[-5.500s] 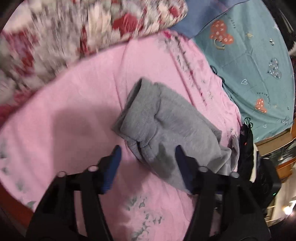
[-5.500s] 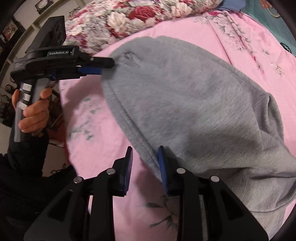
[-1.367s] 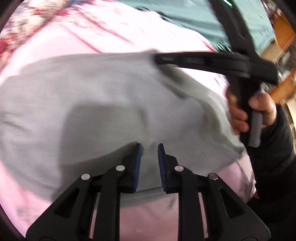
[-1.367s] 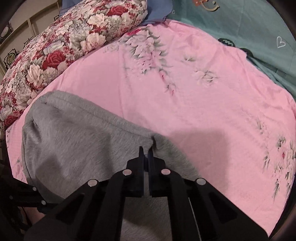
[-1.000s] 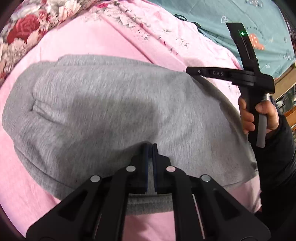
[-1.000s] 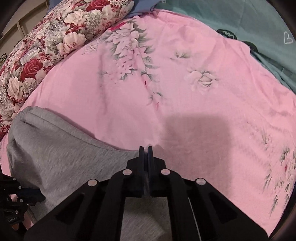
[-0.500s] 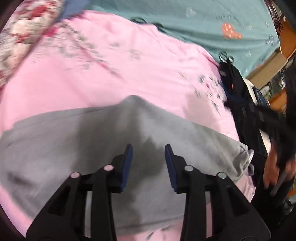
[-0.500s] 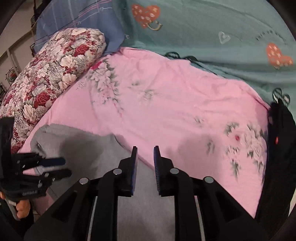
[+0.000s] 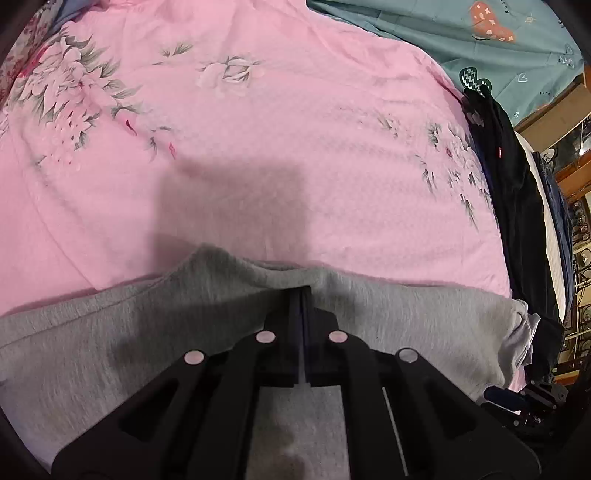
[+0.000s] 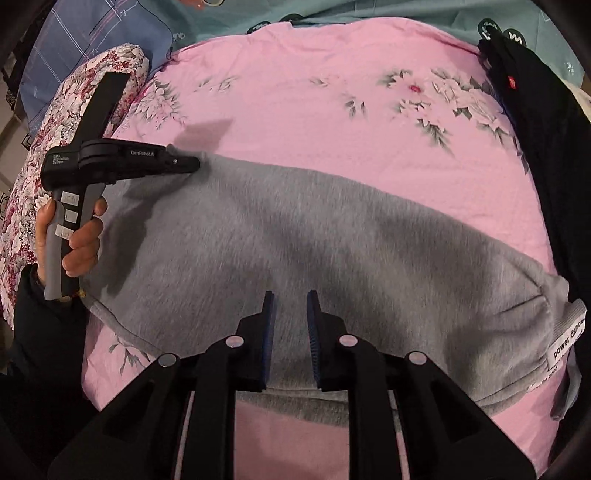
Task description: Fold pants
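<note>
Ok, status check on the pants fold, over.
Left gripper shut on the far edge of the gray pants. Right gripper open above the near edge. Dark clothes lie alongside.

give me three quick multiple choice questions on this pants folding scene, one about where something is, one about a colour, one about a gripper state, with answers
1. Where do the black clothes lie relative to the grey pants, seen from the right wrist camera?
A. on top of them
B. along the right edge of the pink sheet
C. under the floral pillow

2. What colour is the cloth beyond the far edge of the pink sheet in the left wrist view?
A. teal
B. yellow
C. white

3. What state is the left gripper in?
A. wide open above the sheet
B. out of view
C. shut on the far edge of the pants

Answers:
1 B, the dark pile runs down the sheet's right side.
2 A, the teal blanket carries heart prints.
3 C, its fingers meet with grey fabric pinched between them, while the right gripper hangs open over the pants.
</note>
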The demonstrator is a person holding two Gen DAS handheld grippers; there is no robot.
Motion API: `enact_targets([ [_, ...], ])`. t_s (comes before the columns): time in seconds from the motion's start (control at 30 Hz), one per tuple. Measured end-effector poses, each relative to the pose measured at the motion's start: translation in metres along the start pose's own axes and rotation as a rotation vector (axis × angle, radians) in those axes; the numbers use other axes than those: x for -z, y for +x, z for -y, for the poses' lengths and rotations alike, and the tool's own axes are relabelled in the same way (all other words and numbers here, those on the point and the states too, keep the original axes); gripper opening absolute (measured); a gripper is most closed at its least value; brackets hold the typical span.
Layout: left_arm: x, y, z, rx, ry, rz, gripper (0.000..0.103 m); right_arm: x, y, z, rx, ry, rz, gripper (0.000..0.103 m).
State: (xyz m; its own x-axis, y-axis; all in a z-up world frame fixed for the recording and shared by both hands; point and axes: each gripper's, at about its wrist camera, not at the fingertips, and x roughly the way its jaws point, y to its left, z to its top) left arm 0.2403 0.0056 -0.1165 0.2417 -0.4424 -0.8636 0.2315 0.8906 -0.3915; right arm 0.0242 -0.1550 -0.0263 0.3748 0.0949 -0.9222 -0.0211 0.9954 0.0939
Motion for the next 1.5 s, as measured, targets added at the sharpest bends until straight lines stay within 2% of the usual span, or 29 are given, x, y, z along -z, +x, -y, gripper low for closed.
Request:
enact_targets([
  [0.13,0.0,-0.001,-0.004,0.023,-0.009,-0.006,0.004,0.013,0.009,-0.016,0.002,-0.027,-0.053,0.017],
  [0.23,0.001,-0.001,-0.007,0.037,-0.011,-0.009,0.004,0.029,0.023,-0.019,0.016,-0.027,-0.126,0.018],
  [0.37,0.0,0.001,-0.01,0.063,-0.022,-0.011,0.004,0.038,0.026,-0.024,0.049,-0.023,-0.087,0.019],
  [0.47,0.001,0.0,-0.012,0.083,-0.026,0.002,0.004,0.037,0.025,-0.027,0.039,-0.006,-0.085,0.03],
  [0.57,0.003,-0.001,-0.011,0.081,-0.02,0.015,0.004,0.032,0.002,-0.016,0.017,0.026,-0.066,0.033],
  [0.6,0.003,-0.001,-0.009,0.075,-0.016,0.017,0.004,0.031,-0.013,-0.006,0.015,0.06,-0.029,0.038],
  [0.63,0.004,-0.001,-0.008,0.066,-0.01,0.022,0.004,0.031,-0.029,0.008,0.027,0.105,0.014,0.054],
  [0.67,0.005,-0.001,-0.006,0.062,-0.002,0.026,0.004,0.033,-0.048,0.027,0.057,0.172,0.069,0.064],
  [0.7,0.005,-0.001,-0.006,0.057,0.003,0.03,0.004,0.036,-0.065,0.045,0.093,0.245,0.118,0.081],
  [0.73,0.006,-0.001,-0.004,0.049,0.008,0.034,0.004,0.041,-0.079,0.063,0.13,0.32,0.158,0.093],
  [0.77,0.006,-0.001,-0.003,0.044,0.012,0.037,0.004,0.049,-0.092,0.083,0.167,0.406,0.189,0.093],
  [0.83,0.006,-0.001,-0.002,0.038,0.018,0.04,0.004,0.064,-0.101,0.116,0.198,0.551,0.185,0.093],
  [0.9,0.006,-0.001,-0.002,0.037,0.02,0.041,0.004,0.083,-0.096,0.149,0.138,0.708,0.152,0.093],
  [0.97,0.006,-0.001,-0.002,0.037,0.02,0.041,0.004,0.095,-0.084,0.169,0.058,0.803,0.129,0.093],
  [1.2,0.006,-0.002,-0.002,0.035,0.026,0.044,0.004,0.105,-0.054,0.199,-0.001,0.906,0.1,0.093],
  [1.37,0.006,-0.002,-0.002,0.043,0.023,0.044,0.004,0.089,-0.039,0.208,-0.049,0.939,0.131,0.093],
  [1.5,0.006,-0.001,-0.002,0.05,0.019,0.04,0.004,0.079,-0.035,0.207,-0.029,0.946,0.147,0.095],
])
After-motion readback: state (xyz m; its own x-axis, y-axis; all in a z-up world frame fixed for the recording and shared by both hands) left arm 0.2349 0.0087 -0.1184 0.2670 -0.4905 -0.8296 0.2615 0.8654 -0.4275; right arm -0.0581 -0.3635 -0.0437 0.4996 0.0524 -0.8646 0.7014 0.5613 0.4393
